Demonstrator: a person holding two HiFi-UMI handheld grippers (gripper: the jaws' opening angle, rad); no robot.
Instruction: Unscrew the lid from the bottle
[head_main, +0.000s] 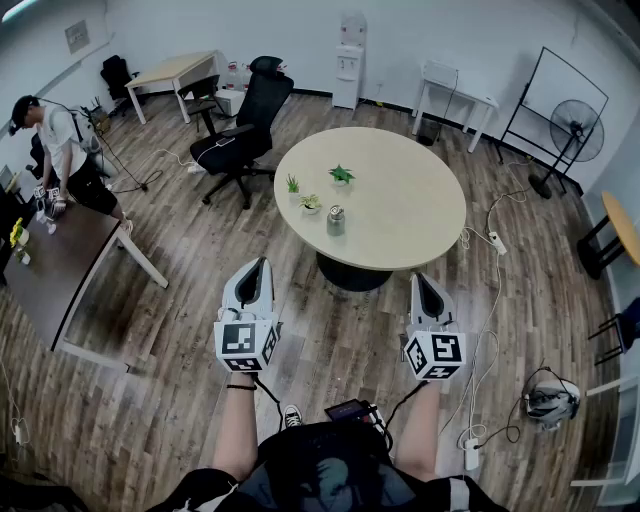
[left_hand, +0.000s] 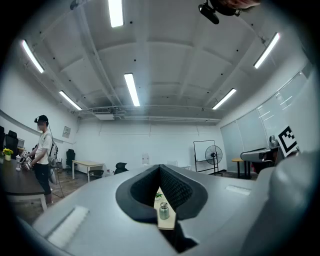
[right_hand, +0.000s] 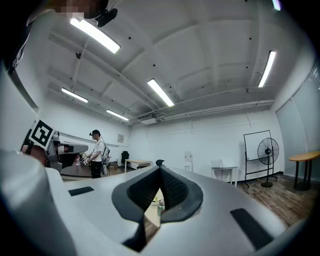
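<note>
A small clear bottle with a silvery lid (head_main: 336, 220) stands upright on the round beige table (head_main: 410, 200), near its front-left edge. Both grippers hang over the wooden floor, short of the table and apart from the bottle. My left gripper (head_main: 258, 264) is shut and empty, pointing toward the table. My right gripper (head_main: 421, 279) is likewise shut with nothing in it. Through the gap under the left gripper's (left_hand: 160, 167) closed jaws the bottle (left_hand: 163, 210) shows far ahead. The right gripper (right_hand: 160, 168) view catches the bottle (right_hand: 160, 206) the same way.
Three small potted plants (head_main: 311, 203) stand on the table behind the bottle. A black office chair (head_main: 240, 135) is at the table's left. A person (head_main: 60, 150) stands by a dark desk (head_main: 50, 270) at far left. Cables and a power strip (head_main: 497, 243) lie on the floor at right.
</note>
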